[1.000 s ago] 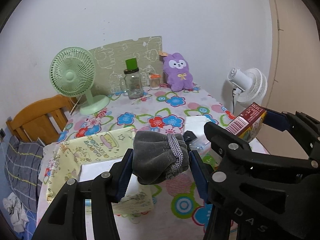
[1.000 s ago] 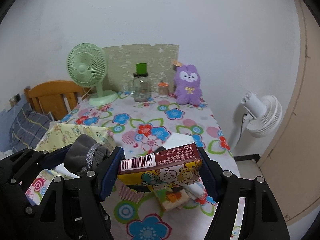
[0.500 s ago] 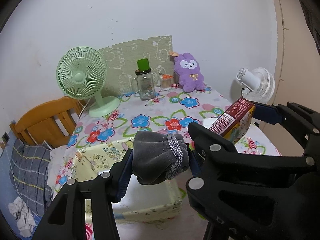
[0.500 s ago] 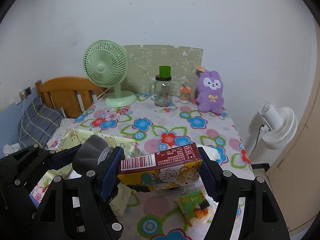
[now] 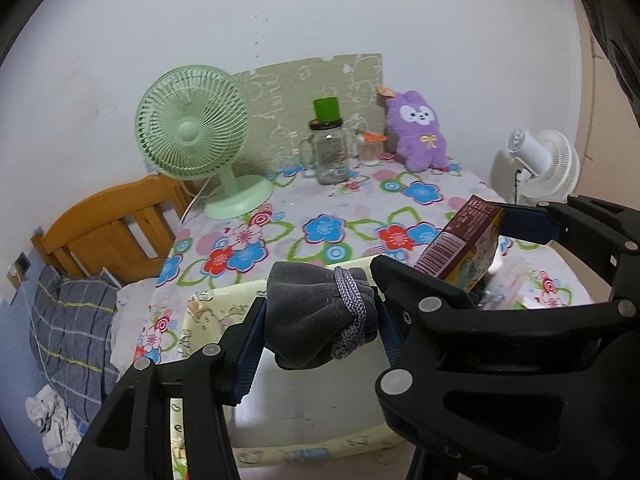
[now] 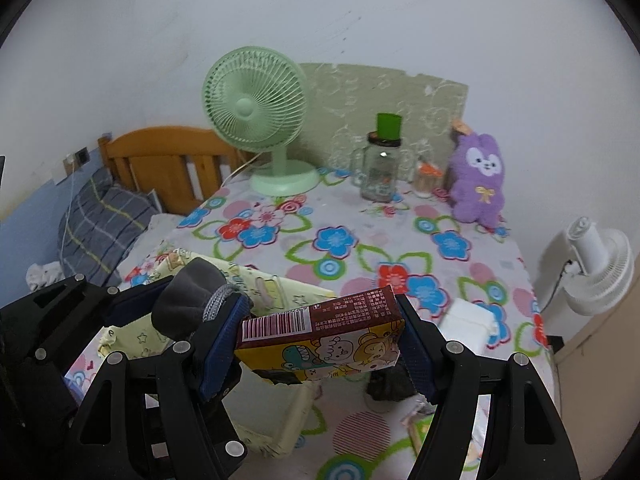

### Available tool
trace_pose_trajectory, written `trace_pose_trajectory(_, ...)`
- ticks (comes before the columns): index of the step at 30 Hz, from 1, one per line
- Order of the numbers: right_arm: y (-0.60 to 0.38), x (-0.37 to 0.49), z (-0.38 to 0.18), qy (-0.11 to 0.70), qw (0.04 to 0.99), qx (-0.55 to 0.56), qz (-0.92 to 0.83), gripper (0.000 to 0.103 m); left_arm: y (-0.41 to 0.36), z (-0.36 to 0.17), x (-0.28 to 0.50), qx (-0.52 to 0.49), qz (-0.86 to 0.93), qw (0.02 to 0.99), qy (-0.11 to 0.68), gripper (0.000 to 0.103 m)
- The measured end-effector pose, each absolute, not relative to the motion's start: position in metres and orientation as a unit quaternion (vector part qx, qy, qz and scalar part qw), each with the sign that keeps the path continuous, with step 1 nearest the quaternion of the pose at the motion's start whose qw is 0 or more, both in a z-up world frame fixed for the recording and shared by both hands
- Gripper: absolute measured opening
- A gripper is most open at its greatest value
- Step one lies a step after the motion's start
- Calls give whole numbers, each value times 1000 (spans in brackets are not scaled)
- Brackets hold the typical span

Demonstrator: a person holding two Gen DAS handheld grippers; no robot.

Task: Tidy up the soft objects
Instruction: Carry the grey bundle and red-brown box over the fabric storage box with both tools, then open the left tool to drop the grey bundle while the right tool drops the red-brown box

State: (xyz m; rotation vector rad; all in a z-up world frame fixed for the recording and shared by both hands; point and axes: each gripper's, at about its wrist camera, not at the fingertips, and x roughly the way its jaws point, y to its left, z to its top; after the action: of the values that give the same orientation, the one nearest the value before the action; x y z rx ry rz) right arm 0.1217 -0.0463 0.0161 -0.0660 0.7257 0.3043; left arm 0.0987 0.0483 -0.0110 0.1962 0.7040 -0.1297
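Flowered tablecloth (image 5: 360, 204) covers the table, and over its near edge the left gripper (image 5: 320, 320) is clamped on a rolled grey glove (image 5: 316, 316), above the yellow fabric storage box (image 5: 304, 412). Beside it, the right gripper (image 6: 320, 340) pinches a cartoon-printed carton (image 6: 320, 336) endwise. To do it well, I think each should be lowered inside the box walls before letting go, glove first.
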Motion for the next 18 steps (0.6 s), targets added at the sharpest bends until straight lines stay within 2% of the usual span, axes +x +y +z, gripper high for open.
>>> trace_pose_trajectory(18, 1, 169, -22, 397, 898, -25, 190, 75, 88, -45, 137, 79, -27, 918, 388, 59)
